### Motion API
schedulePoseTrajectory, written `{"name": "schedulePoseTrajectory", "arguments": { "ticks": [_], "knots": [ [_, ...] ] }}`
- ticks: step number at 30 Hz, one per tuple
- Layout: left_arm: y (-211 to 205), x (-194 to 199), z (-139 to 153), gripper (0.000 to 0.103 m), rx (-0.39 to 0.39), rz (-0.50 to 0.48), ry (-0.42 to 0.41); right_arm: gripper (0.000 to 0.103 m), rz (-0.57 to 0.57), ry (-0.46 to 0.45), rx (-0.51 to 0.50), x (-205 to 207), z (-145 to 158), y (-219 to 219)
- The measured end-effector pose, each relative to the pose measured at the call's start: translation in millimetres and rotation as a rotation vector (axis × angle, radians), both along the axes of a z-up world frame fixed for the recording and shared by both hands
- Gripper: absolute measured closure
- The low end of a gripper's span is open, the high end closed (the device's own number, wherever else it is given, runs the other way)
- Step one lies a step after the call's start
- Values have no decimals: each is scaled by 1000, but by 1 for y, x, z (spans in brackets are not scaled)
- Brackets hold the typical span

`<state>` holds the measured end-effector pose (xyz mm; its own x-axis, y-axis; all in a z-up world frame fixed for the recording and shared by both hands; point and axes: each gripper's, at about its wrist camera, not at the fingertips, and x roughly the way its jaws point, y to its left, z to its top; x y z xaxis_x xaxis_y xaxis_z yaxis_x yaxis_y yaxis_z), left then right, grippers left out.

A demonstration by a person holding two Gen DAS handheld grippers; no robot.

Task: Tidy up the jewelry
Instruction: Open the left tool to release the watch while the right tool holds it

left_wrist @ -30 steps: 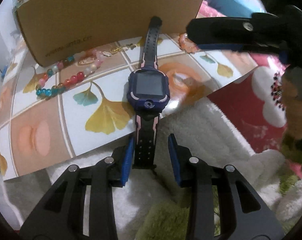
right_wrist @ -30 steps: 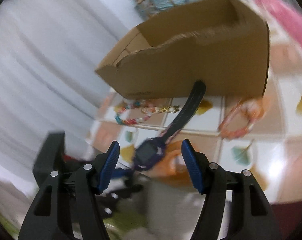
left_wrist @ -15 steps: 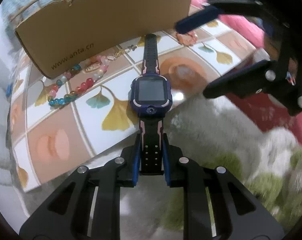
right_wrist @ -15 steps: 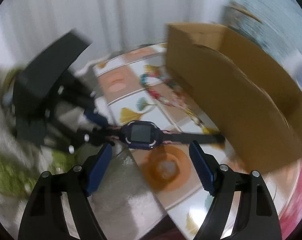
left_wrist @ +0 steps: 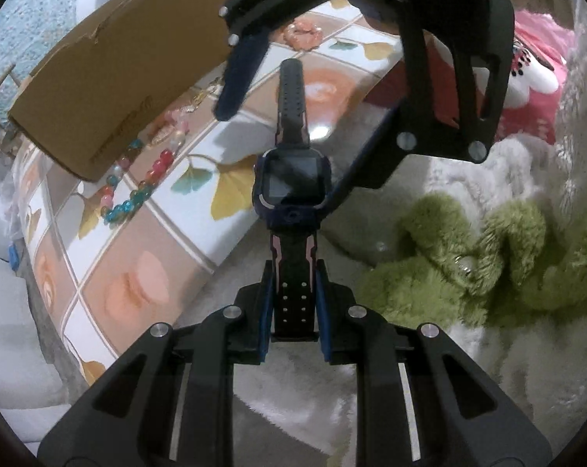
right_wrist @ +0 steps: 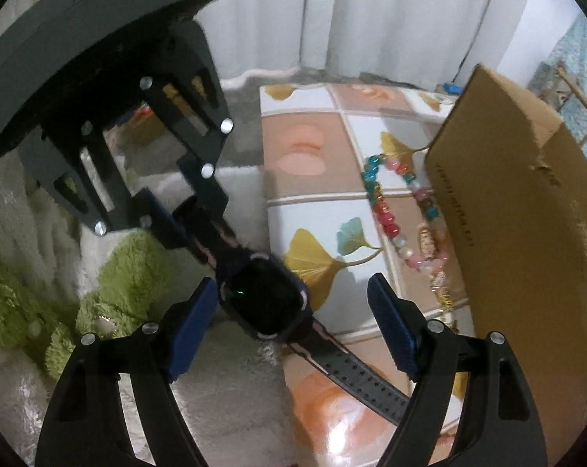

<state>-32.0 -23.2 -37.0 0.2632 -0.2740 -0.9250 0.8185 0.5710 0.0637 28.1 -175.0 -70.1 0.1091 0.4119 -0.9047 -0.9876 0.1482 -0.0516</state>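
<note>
My left gripper (left_wrist: pixel 293 311) is shut on the near strap of a dark blue smartwatch (left_wrist: pixel 291 186) and holds it lifted, its far strap pointing away over the patterned mat (left_wrist: pixel 137 272). My right gripper (right_wrist: pixel 293 327) is open, its blue pads on either side of the watch (right_wrist: pixel 266 299) without touching it. It shows in the left wrist view above the watch (left_wrist: pixel 289 124). A colourful bead bracelet (left_wrist: pixel 137 186) lies on the mat beside the cardboard box (left_wrist: pixel 110 78); it also shows in the right wrist view (right_wrist: pixel 394 214). An orange bracelet (left_wrist: pixel 303 35) lies further back.
The cardboard box (right_wrist: pixel 526 233) stands open-topped on the mat at the back. A white fluffy blanket (left_wrist: pixel 410 389) and a green plush toy (left_wrist: pixel 468 253) lie to the right. A pink flowered cloth (left_wrist: pixel 534 62) is at the far right.
My left gripper closed on the watch strap and lifted the watch. My right gripper swung round over the watch and now straddles it, open.
</note>
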Motion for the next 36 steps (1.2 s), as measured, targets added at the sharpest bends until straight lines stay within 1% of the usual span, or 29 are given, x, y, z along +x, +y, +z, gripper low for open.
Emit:
{"name": "schedulePoseTrajectory", "arguments": {
  "ticks": [4,6,8,11,13,14,15,18,22,25,29,31,33,36],
  "knots": [
    [11,-2,3,84,1,7,-31,26,32,-20,-58,-16,-10,0],
    [17,-4,5,84,0,9,-36,31,36,-66,-92,-25,-15,0],
    [18,-6,3,84,12,-1,-50,33,34,-96,-104,-30,-15,-1],
    [17,-11,1,84,39,-26,-76,41,10,-102,-113,-29,-12,-1],
    [8,-24,-1,84,67,-47,-108,48,-10,-110,-117,-27,-9,-1],
    [7,-24,-3,84,81,-56,-122,54,-12,-119,-122,-26,-9,-1],
    [10,-21,-6,84,91,-68,-133,57,-7,-133,-131,-25,-9,0],
    [1,-28,-12,84,120,-99,-161,59,22,-180,-159,-27,-11,-1],
    [-3,-34,-16,84,145,-148,-167,59,86,-221,-183,-31,-15,2],
    [-5,-38,-20,84,174,-194,-178,59,117,-223,-184,-29,-17,5],
    [-6,-41,-26,84,195,-233,-176,57,109,-169,-170,-20,-14,8],
    [-6,-42,-25,84,193,-235,-175,60,97,-175,-169,-19,-13,9],
    [-6,-43,-25,84,192,-231,-181,70,84,-199,-174,-20,-13,9],
    [-4,-38,-29,84,198,-227,-204,75,59,-195,-177,-23,-12,8]
  ]
}}
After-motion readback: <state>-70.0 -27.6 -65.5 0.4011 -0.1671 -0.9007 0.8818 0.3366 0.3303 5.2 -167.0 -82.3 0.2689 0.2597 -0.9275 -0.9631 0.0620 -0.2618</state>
